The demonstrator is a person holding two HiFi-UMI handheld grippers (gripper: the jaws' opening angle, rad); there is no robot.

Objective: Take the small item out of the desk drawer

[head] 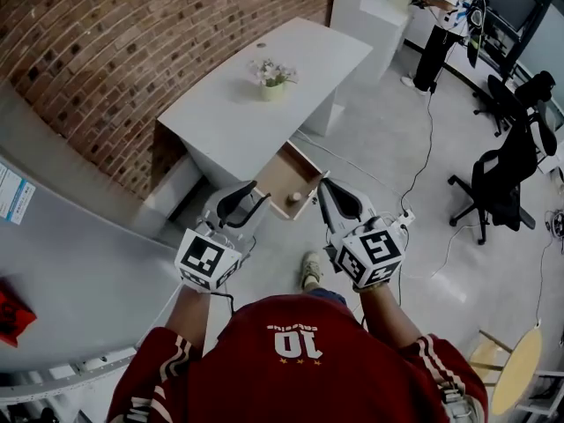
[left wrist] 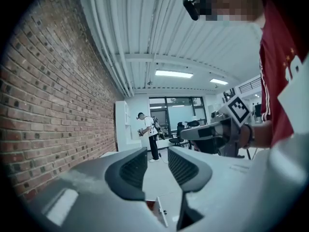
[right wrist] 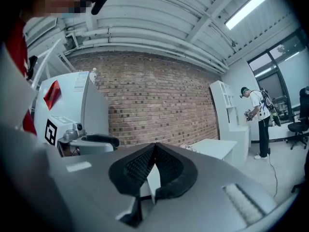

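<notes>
Shirt [head: 295, 342] nearest my camera, red, numeral 10 legible. Left claw [head: 247, 205] released, nothing between its jaws; right claw [head: 339, 203] clenched and empty, as I read from the gripper views. Only the head view shows the open drawer [head: 280, 173] beyond, small item [head: 294, 198] lying inside, below the desk [head: 264, 104] carrying a flower pot [head: 271, 79].

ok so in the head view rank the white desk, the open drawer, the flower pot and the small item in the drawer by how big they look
Largest to smallest:
1. white desk
2. open drawer
3. flower pot, blooms included
4. small item, only a pale speck
No close calls.
</notes>
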